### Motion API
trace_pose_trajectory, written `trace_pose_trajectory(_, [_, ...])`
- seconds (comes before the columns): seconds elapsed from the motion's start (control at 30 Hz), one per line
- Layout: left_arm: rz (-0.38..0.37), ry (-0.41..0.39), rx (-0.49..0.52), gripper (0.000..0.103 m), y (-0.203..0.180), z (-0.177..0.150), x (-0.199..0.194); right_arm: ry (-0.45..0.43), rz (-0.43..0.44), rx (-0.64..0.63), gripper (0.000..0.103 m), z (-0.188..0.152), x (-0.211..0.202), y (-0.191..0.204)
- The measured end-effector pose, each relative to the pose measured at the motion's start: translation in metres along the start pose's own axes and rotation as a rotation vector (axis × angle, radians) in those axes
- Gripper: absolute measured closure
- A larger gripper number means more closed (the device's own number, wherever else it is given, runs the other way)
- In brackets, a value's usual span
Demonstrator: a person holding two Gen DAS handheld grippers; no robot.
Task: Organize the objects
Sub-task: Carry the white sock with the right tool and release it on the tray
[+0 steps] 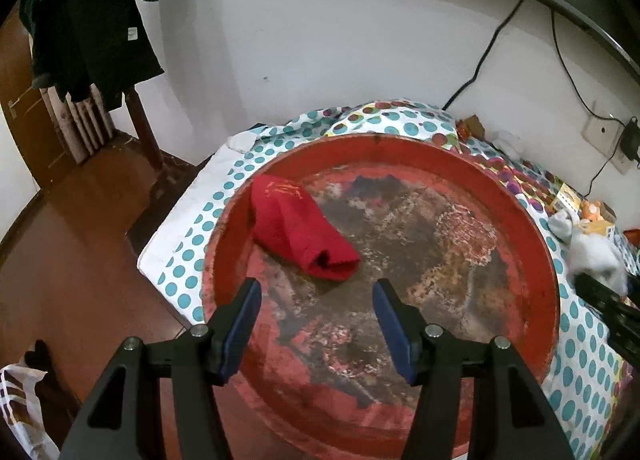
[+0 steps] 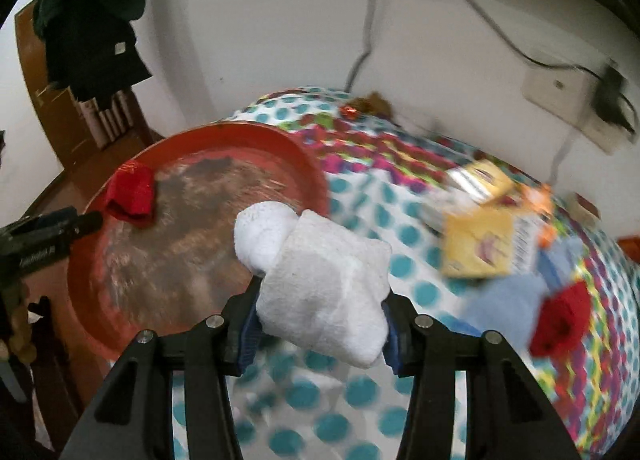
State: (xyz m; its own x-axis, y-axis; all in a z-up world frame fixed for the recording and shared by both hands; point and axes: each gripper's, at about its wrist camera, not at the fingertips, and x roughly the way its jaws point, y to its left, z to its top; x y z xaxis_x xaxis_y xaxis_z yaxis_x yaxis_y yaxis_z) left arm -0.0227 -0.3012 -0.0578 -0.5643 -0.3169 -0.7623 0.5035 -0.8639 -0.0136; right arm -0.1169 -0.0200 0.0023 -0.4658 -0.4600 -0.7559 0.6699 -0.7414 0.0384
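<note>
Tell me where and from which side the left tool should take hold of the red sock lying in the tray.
Grip the red sock across its rolled lower end, nearest the left tool, coming down from above. That end is bunched thick and raised off the red tray, so the open fingers can likely straddle it.

White wall (image 1: 320, 40), wooden floor (image 1: 80, 240), dark jacket (image 1: 88, 20)

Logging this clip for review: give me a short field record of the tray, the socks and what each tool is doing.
surface: bed with dotted cover
tray: round red tray, worn base
in tray: one rolled red sock
left tool: open, empty, over the tray
right tool: shut on a rolled white sock, above the cover beside the tray
still on cover: red sock, pale blue item, yellow boxes
</note>
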Motion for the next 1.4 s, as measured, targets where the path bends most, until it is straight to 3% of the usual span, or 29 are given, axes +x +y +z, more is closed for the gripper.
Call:
trace_pose_trajectory(0.33, [0.012,0.004,-0.048,0.043,0.019,0.002,0.002,0.082,-0.016,-0.058,0.057,0.039,0.067,0.038])
trace_pose_trajectory(0.67, [0.036,0.012,-0.007,0.043,0.013,0.0,0.007,0.143,-0.065,-0.109,0.056,0.062,0.109,0.046])
trace_pose_trajectory(1.17, [0.013,0.02,0.024,0.043,0.001,-0.002,0.009,0.179,-0.095,-0.147,0.053,0.068,0.124,0.05])
trace_pose_trajectory(1.4, [0.0,0.023,0.04,0.043,-0.007,-0.003,0.009,0.156,-0.091,-0.144,0.038,0.066,0.115,0.05])
